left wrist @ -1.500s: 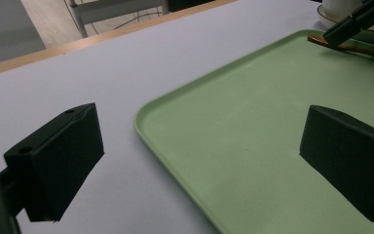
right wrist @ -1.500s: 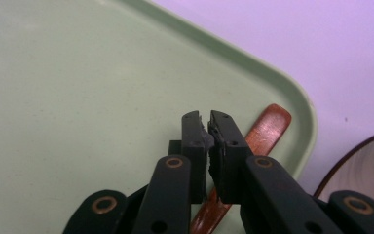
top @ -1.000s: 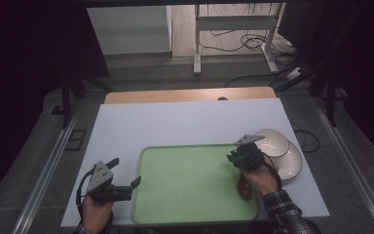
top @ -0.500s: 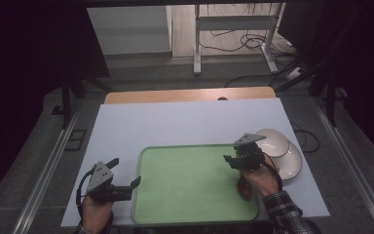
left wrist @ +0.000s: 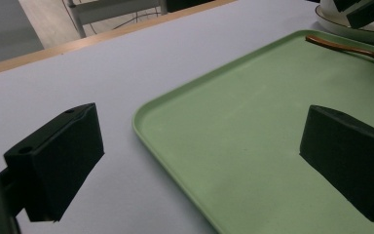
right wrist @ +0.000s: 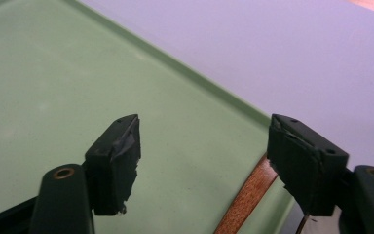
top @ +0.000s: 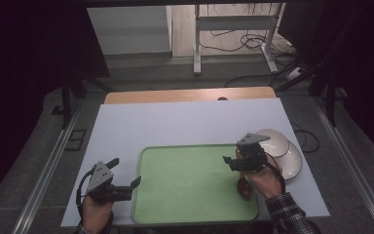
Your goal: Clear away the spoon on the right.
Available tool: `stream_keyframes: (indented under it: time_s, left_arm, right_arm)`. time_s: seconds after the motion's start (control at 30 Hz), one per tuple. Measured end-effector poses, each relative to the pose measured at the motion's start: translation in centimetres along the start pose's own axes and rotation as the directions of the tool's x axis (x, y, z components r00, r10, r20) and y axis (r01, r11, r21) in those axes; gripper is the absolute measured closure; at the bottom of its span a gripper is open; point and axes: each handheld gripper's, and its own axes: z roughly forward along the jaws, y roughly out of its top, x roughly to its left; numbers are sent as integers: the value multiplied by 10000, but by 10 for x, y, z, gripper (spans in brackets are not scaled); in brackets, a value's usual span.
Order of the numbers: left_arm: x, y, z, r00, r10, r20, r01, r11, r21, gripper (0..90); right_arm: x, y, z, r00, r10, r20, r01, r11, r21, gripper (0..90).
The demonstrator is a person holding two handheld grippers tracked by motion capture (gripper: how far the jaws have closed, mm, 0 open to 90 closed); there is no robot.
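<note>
Spoon (right wrist: 246,197) handle on green tray (right wrist: 53,73), bowl end cut off below open jaws.

dim room, lit table, soft shadows

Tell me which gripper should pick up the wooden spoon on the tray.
Right. The right gripper hangs open just above the wooden spoon at the tray's right edge. The left gripper, also open, sits at the tray's opposite side.

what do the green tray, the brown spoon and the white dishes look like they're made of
Green tray: probably plastic, matte, with a moulded rounded rim. Brown spoon: looks like wood, with visible grain and a slight sheen. White dishes: likely glazed ceramic, glossy with highlights, though melamine is possible.
</note>
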Motion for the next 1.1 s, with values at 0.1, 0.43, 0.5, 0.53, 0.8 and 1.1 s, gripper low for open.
stream_keyframes:
  time_s: [0.1,0.43,0.5,0.53,0.8,1.1]
  left_arm:
    - [0,0,0,10000,0,2,0,10000,0,21]
    - [0,0,0,10000,-20,2,20,10000,-13,21]
    - [0,0,0,10000,-23,-1,23,10000,-11,21]
    - [0,0,0,10000,-23,-1,23,10000,-11,21]
    - [-1,0,1,10000,-13,11,13,10000,-11,21]
    - [-1,0,1,10000,-24,51,24,10000,-18,20]
  right_arm:
    - [1,1,-2,10000,9,-79,-9,10000,-86,232]
    - [2,2,-17,9998,-85,-182,76,9989,-473,150]
    - [2,2,-19,9997,-45,-220,33,9986,-522,137]
    - [2,2,-20,9997,-13,-229,1,9986,-536,134]
    - [1,0,-26,9997,-53,-219,41,9985,-550,106]
    - [-2,-6,-41,9998,128,-122,-137,9970,-757,67]
